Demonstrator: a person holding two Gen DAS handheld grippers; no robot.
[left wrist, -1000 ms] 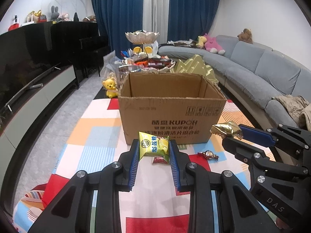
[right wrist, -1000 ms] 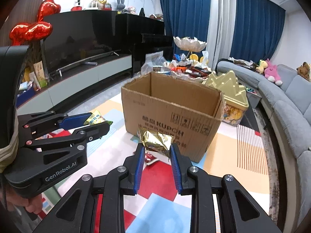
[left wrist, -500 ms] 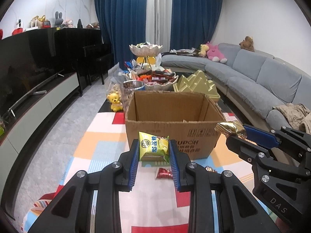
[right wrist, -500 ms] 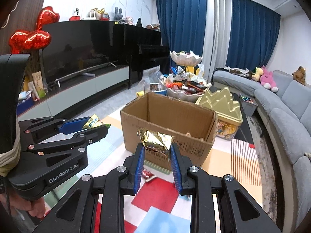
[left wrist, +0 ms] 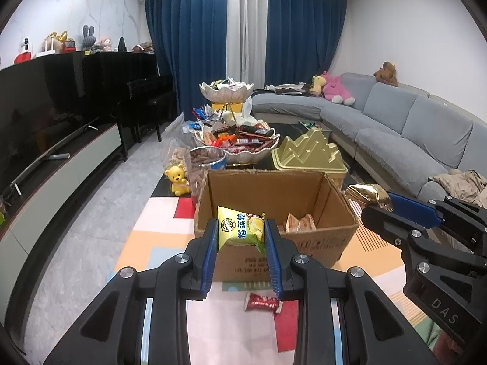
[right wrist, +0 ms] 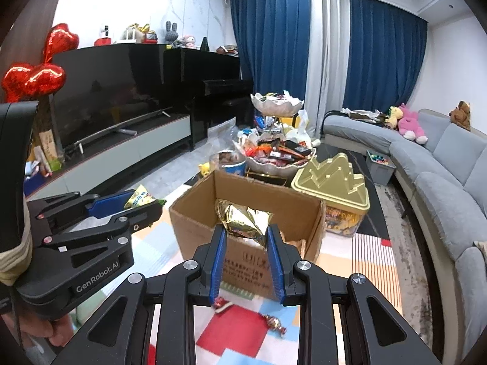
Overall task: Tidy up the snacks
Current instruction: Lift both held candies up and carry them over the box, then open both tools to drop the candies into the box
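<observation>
My left gripper (left wrist: 241,228) is shut on a yellow-green snack packet (left wrist: 240,228), held just in front of and above the near wall of an open cardboard box (left wrist: 274,261). My right gripper (right wrist: 246,232) is shut on a crinkled gold foil packet (right wrist: 243,220), also held over the near edge of the box (right wrist: 194,231). Each gripper shows in the other's view, the right one (left wrist: 385,203) with the gold packet (left wrist: 366,193), the left one (right wrist: 152,205) with the yellow-green packet (right wrist: 140,199). Orange-white packets (left wrist: 299,222) lie inside the box.
Small wrapped sweets lie on the colourful mat (left wrist: 146,252) before the box: a red one (left wrist: 261,301), others (right wrist: 275,324). Behind the box stand a gold mountain-shaped tin (left wrist: 307,152), a bowl piled with snacks (left wrist: 237,143) and a yellow bear (left wrist: 178,179). A grey sofa (left wrist: 395,133) runs along the right.
Both grippers have risen with their packets. The box top, seen side-on before, now shows its inside, and the packets sit level with its rim.
</observation>
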